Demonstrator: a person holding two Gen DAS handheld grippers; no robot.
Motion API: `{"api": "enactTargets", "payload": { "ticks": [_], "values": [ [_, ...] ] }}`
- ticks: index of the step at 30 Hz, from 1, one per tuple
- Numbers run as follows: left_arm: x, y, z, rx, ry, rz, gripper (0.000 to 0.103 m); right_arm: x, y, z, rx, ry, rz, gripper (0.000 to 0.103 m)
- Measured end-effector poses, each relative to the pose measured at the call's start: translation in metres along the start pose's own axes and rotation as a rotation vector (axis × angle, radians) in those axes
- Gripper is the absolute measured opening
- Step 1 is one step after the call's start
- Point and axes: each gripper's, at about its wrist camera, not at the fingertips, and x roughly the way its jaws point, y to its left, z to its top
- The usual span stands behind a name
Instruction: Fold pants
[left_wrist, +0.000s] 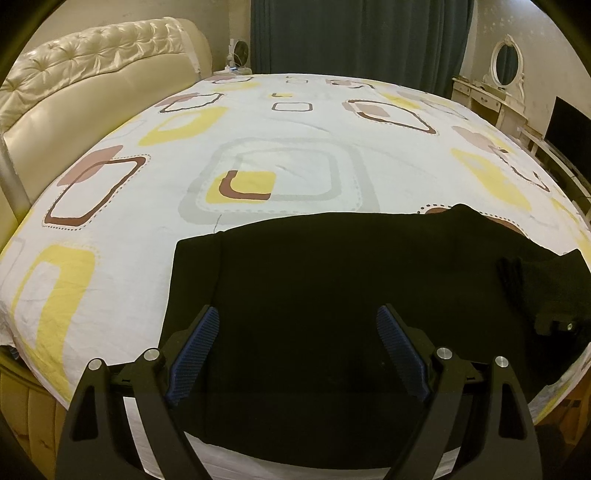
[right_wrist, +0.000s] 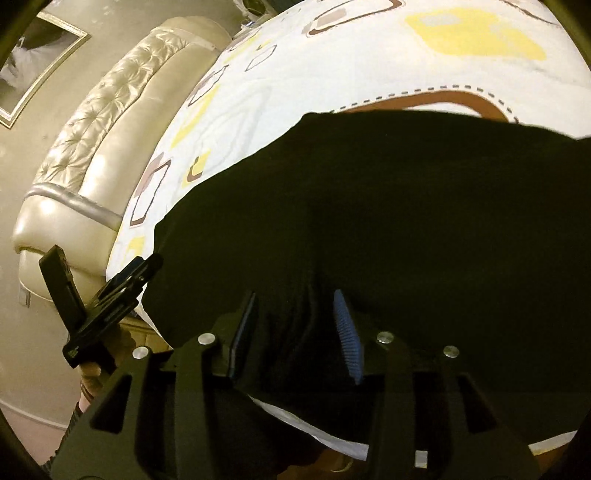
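Observation:
Black pants (left_wrist: 332, 277) lie flat on the near edge of the bed, partly folded, with a bunched end at the right. My left gripper (left_wrist: 298, 314) hovers over their left part, open wide, with nothing pinched between its blue pads (left_wrist: 195, 354). In the right wrist view the pants (right_wrist: 406, 203) fill the middle. My right gripper (right_wrist: 295, 295) stands low over them with its jaws partly apart, dark cloth lying between and beneath the pads without a visible pinch. The left gripper (right_wrist: 110, 291) shows at the left edge of the bed, held by a hand (right_wrist: 92, 373).
The patterned white sheet (left_wrist: 277, 122) covers the bed beyond the pants. A cream tufted headboard (left_wrist: 92, 74) stands at the left. Dark curtains (left_wrist: 351, 37), a dressing table with an oval mirror (left_wrist: 506, 62) and a dark screen (left_wrist: 569, 125) are at the back right.

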Motion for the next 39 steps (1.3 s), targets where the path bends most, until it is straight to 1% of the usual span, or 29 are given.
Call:
{"api": "enactTargets", "payload": {
  "ticks": [3, 5, 6, 7, 8, 9, 11, 12, 13, 14, 15, 16, 19, 20, 21, 23, 24, 25, 26, 28, 32, 34, 36, 39],
  "values": [
    [0.0, -0.001, 0.0, 0.002, 0.0, -0.001, 0.087, 0.004, -0.009, -0.001, 0.043, -0.008, 0.044, 0.044],
    [0.0, -0.001, 0.0, 0.0, 0.001, -0.007, 0.087, -0.003, -0.012, 0.001, 0.054, -0.017, 0.086, 0.043],
    [0.0, -0.001, 0.0, -0.001, 0.002, -0.011, 0.087, -0.009, -0.012, 0.002, 0.057, -0.023, 0.114, 0.043],
    [0.0, -0.001, -0.001, 0.0, 0.002, -0.013, 0.087, -0.023, -0.014, 0.004, 0.064, -0.039, 0.168, 0.043],
    [-0.001, -0.002, -0.001, 0.003, 0.0, -0.009, 0.087, -0.036, -0.015, 0.006, 0.063, -0.061, 0.2, 0.043],
    [-0.001, -0.003, -0.001, 0.006, -0.001, -0.008, 0.087, -0.057, -0.018, 0.009, 0.05, -0.099, 0.209, 0.043],
    [0.0, -0.003, -0.001, 0.005, -0.001, -0.007, 0.087, -0.106, -0.035, 0.019, 0.036, -0.202, 0.197, 0.045],
    [0.0, -0.003, -0.001, 0.0, 0.0, -0.009, 0.087, -0.122, -0.044, 0.022, 0.041, -0.233, 0.192, 0.047],
    [0.0, -0.003, 0.0, -0.004, -0.001, -0.013, 0.087, -0.149, -0.065, 0.028, 0.066, -0.292, 0.159, 0.049],
    [-0.001, -0.004, 0.0, -0.006, -0.002, -0.015, 0.087, -0.165, -0.084, 0.031, 0.096, -0.332, 0.121, 0.052],
    [-0.001, -0.004, 0.0, -0.008, -0.003, -0.015, 0.087, -0.183, -0.113, 0.034, 0.147, -0.369, 0.068, 0.053],
    [-0.001, -0.005, 0.001, -0.008, -0.003, -0.014, 0.087, -0.19, -0.134, 0.036, 0.191, -0.376, 0.047, 0.054],
    [-0.001, -0.005, 0.001, -0.01, -0.002, -0.02, 0.087, -0.185, -0.198, 0.039, 0.339, -0.325, 0.025, 0.055],
    [-0.002, -0.005, 0.001, -0.011, -0.001, -0.021, 0.087, -0.18, -0.211, 0.039, 0.371, -0.318, 0.027, 0.055],
    [-0.002, -0.006, 0.001, -0.011, -0.001, -0.022, 0.087, -0.172, -0.224, 0.039, 0.404, -0.302, 0.057, 0.055],
    [-0.002, -0.007, 0.0, -0.004, -0.001, -0.019, 0.087, -0.157, -0.236, 0.039, 0.433, -0.27, 0.111, 0.055],
    [-0.003, -0.008, 0.0, 0.001, -0.001, -0.017, 0.087, -0.15, -0.239, 0.04, 0.437, -0.256, 0.129, 0.046],
    [-0.003, -0.009, -0.001, 0.006, 0.0, -0.015, 0.087, -0.14, -0.237, 0.041, 0.438, -0.249, 0.142, 0.034],
    [-0.002, -0.01, -0.001, 0.009, 0.001, -0.014, 0.087, -0.134, -0.239, 0.041, 0.445, -0.243, 0.144, 0.024],
    [-0.001, -0.012, -0.001, 0.015, 0.001, -0.013, 0.087, -0.127, -0.245, 0.043, 0.453, -0.238, 0.122, 0.019],
    [-0.001, -0.015, -0.001, 0.026, -0.004, -0.02, 0.087, -0.125, -0.253, 0.036, 0.478, -0.256, 0.147, 0.019],
    [-0.001, -0.016, -0.001, 0.028, -0.003, -0.023, 0.087, -0.126, -0.253, 0.036, 0.482, -0.265, 0.156, 0.023],
    [-0.001, -0.016, -0.003, 0.033, -0.003, -0.02, 0.087, -0.129, -0.253, 0.033, 0.49, -0.272, 0.188, 0.028],
    [-0.001, -0.015, -0.003, 0.039, -0.006, -0.013, 0.087, -0.14, -0.251, 0.017, 0.494, -0.285, 0.233, 0.034]
  ]
}}
